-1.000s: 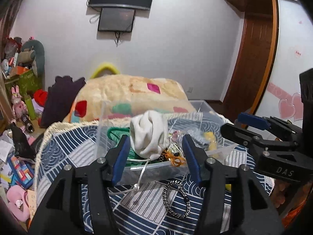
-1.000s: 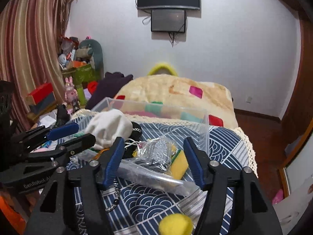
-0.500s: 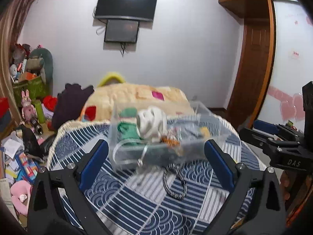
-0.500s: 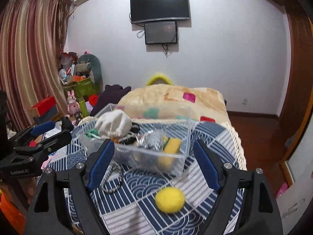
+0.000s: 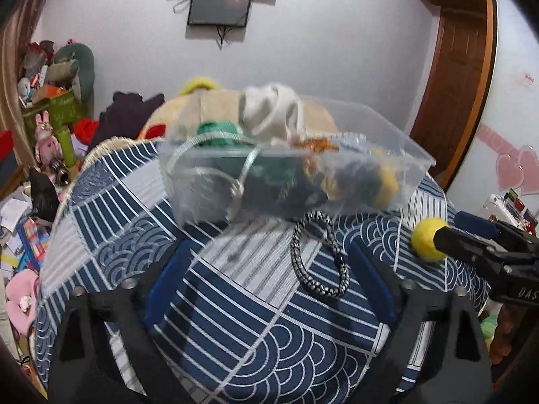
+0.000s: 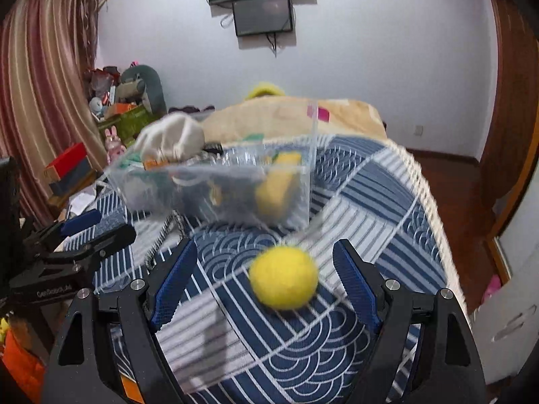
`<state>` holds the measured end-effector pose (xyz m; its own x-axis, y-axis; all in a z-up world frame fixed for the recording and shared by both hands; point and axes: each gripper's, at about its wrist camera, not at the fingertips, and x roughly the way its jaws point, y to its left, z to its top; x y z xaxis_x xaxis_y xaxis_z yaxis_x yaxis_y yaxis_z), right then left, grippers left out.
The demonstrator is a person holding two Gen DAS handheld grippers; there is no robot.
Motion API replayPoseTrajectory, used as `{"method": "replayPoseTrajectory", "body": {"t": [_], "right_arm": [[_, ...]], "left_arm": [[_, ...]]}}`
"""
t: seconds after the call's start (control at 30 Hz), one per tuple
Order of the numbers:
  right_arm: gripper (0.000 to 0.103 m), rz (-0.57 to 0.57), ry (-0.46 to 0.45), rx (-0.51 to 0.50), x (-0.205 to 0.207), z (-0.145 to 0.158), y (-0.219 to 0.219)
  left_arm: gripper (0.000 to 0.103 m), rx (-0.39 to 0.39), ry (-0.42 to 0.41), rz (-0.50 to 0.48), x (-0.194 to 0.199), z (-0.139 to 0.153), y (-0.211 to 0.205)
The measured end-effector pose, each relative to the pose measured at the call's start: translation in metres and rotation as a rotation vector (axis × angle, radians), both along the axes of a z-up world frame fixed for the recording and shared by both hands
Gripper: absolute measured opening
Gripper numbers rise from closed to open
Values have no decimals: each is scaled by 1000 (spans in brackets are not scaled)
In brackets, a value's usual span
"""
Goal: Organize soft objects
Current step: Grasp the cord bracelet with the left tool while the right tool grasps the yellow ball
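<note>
A clear plastic bin (image 5: 397, 155) (image 6: 303, 181) stands on the blue patterned tablecloth (image 5: 235, 320), holding a white cloth pouch (image 5: 269, 111) (image 6: 171, 134), green fabric (image 5: 219, 131) and yellow items (image 6: 279, 181). A braided black-and-white loop (image 5: 320, 259) lies on the cloth before the bin. My left gripper (image 5: 269, 266) is open, the loop lying between its fingers. A yellow fuzzy ball (image 6: 284, 277) (image 5: 426, 239) lies on the cloth. My right gripper (image 6: 261, 276) is open with the ball between its fingers, not touching.
A bed with a beige blanket (image 6: 286, 114) lies behind the table. Toys and boxes (image 5: 50, 107) pile up at the left by a curtain (image 6: 40, 84). A wooden door (image 5: 454, 67) is at the right. The table edge (image 6: 434, 202) drops off at the right.
Both grippers have pulled back from the bin, opened wide and lowered toward the cloth. The right gripper now frames the yellow ball; the left now frames the braided loop.
</note>
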<state>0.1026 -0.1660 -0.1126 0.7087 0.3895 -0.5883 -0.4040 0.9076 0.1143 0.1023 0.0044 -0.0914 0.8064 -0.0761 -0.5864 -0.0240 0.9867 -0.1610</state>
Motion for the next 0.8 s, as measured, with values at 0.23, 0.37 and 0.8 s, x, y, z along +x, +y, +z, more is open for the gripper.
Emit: {"method": "replayPoseTrajectory", "body": {"t": [0.23, 0.37, 0.8], "right_arm": [[81, -20, 61, 8, -1, -21, -4], [79, -26, 60, 2, -2, -25, -5], [40, 2, 5, -38, -7, -19, 5]], "left_arm": [[64, 2, 75, -40, 10, -24, -10], [49, 34, 61, -56, 9, -24, -18], [6, -19, 45, -104, 1, -22, -20]]}}
